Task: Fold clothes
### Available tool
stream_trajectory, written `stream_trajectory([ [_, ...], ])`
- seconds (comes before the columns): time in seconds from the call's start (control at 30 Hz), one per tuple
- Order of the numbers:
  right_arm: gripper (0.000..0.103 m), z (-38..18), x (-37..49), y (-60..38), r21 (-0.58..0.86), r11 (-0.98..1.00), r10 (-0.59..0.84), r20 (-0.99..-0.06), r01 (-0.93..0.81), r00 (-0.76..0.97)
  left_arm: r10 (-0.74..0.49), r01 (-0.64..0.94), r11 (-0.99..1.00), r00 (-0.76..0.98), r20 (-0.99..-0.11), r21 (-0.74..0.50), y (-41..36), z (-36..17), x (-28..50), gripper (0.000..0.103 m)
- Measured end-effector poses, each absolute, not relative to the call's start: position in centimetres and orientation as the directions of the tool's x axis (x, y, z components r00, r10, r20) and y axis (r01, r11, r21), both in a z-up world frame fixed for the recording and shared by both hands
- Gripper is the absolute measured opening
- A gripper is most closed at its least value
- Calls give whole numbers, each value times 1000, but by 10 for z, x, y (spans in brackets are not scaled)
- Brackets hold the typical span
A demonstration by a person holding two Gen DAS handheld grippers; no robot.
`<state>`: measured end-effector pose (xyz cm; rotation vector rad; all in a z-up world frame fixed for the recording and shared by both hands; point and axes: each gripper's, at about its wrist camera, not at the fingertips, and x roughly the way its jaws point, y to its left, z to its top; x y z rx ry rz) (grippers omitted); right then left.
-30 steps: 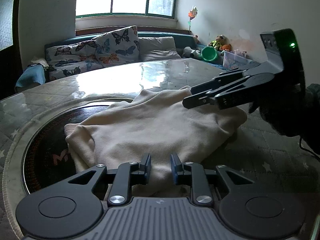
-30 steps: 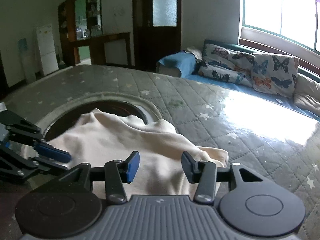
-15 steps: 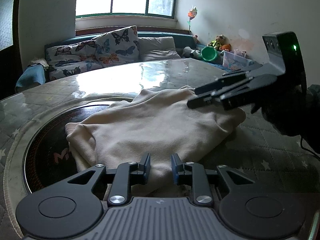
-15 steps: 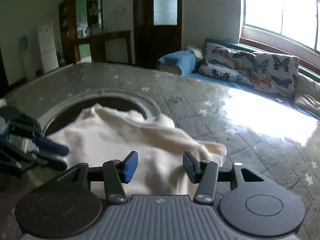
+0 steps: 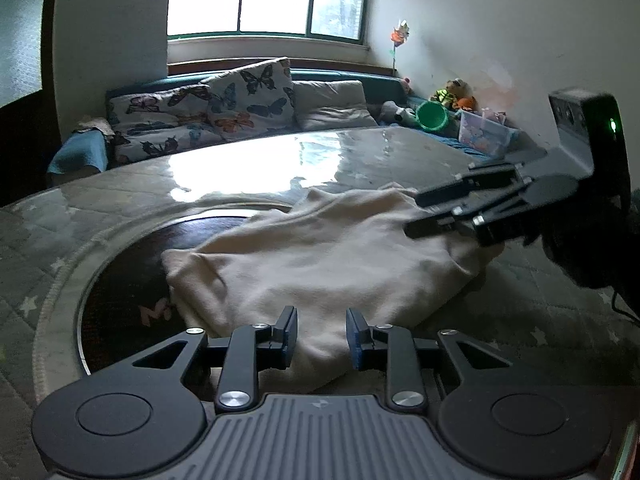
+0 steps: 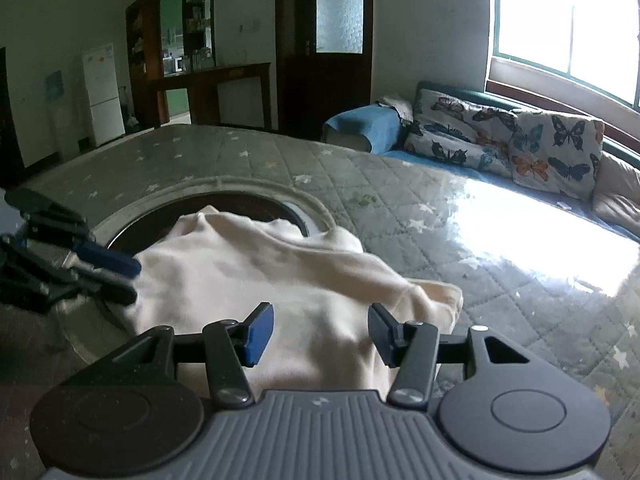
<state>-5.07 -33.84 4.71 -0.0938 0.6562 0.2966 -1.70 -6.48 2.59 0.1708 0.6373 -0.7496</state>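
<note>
While the cream garment (image 5: 320, 264) lies bunched on the quilted table cover (image 6: 400, 216), partly over the dark round inset (image 5: 120, 280) at the table's middle, both tools are held just above its near edges. Compared with a second ago, the cloth is seen in much the same heap; its folds and its place over the inset are hardly altered.

The left gripper (image 5: 321, 336) is seen with a narrow gap between its blue pads — the jaws have just been opening, and the gap is slightly wider than in the earlier frame. Cloth is seen beyond that gap, but nothing is pinched by the pads.

The right gripper (image 6: 320, 332) is set about half open, its jaws likewise having just been opening, and the spread is plainly greater than before. The garment's edge lies under and past the fingers — it is not clamped.

In the left wrist view the right gripper (image 5: 436, 216) is seen over the far right corner of the cloth, a little further right than before.
</note>
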Motion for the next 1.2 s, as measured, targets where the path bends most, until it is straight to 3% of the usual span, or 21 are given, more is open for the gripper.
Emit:
stream_trajectory([
  [0.27, 56, 41, -50, -346, 2, 961, 216, -629, -276, 747, -532, 600, 796, 623, -573, -87, -48, 34, 0, 34],
  [0.5, 60, 48, -48, -358, 23, 972, 198, -614, -234, 764, -436, 471, 875, 663, -608, -114, -38, 26, 28, 36],
  [0.67, 64, 50, -46, -373, 50, 983, 171, -603, -177, 779, -392, 407, 905, 681, -618, -125, -33, 19, 40, 46],
  [0.8, 68, 48, -44, -385, 79, 988, 153, -601, -132, 785, -378, 392, 912, 683, -625, -124, -32, 17, 43, 49],
  [0.87, 72, 46, -43, -389, 84, 990, 142, -603, -114, 785, -370, 386, 915, 682, -631, -120, -32, 15, 44, 56],
  [1.2, 73, 30, -39, -400, 195, 978, 187, -635, -79, 750, -406, 387, 905, 654, -638, -178, -32, 13, 47, 56],
])
